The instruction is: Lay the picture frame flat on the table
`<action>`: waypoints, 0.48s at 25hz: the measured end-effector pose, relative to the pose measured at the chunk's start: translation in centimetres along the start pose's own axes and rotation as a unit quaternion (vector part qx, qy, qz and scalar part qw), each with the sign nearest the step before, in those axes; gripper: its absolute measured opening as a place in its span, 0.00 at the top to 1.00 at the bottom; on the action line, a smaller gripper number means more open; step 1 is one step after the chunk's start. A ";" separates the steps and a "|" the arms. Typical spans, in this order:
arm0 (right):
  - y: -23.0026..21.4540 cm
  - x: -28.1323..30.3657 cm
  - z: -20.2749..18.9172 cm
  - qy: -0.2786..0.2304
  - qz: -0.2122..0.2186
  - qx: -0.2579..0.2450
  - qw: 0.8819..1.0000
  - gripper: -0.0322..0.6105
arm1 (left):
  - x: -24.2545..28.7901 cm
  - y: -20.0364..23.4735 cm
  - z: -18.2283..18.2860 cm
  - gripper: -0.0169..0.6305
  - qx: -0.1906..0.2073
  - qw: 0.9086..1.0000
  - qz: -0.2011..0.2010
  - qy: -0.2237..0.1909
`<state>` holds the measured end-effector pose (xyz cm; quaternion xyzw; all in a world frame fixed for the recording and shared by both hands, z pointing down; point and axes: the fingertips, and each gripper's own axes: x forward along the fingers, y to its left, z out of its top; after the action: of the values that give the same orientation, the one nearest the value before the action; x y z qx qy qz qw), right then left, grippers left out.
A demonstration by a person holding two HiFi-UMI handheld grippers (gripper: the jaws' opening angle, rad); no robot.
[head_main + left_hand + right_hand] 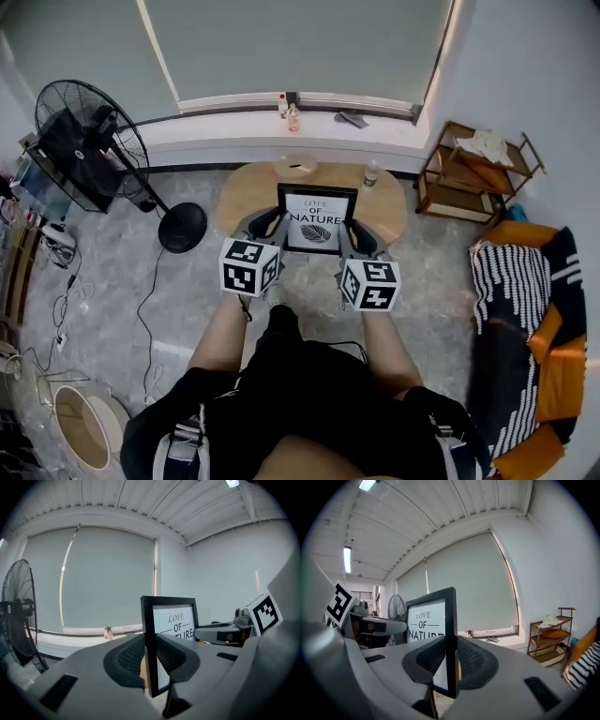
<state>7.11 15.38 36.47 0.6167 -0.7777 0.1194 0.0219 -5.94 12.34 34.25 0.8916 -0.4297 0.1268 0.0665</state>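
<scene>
Picture frame (317, 219) stands up straight at the near side of the wooden table (246, 192), with its words facing me. I have a claw on each side of it. My left claw (265, 223) is pinched on the frame's left edge. My right claw (362, 240) is pinched on its right edge. In each claw's own view the thin black edge sits right between the two pads, and they press on it from front and back. Each claw is open only as wide as that thin edge. I cannot tell if the bottom of the frame rests on the table or hangs just above it.

I think this is the holding step: the frame is grabbed but not yet laid down. Next I should tip its top away from me, slowly, until its back lies on the wood. Both claws must go down together so it does not twist. A small bottle (371, 173) stands at the far right of the table, so I should keep the frame clear of it.
</scene>
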 end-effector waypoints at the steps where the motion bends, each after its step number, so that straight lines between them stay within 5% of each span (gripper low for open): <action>1: -0.3 1.2 0.1 0.003 0.000 0.000 1.000 0.81 | 1.0 0.8 0.1 0.84 -0.002 1.000 -0.002 0.001; 12: -3.3 20.8 4.7 0.023 -0.035 0.001 0.999 0.81 | 15.9 14.7 4.8 0.84 -0.009 0.999 -0.042 0.014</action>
<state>5.83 -6.15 36.18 0.6410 -0.7546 0.1334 0.0433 -7.14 -9.75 34.33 0.9064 -0.3920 0.1321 0.0855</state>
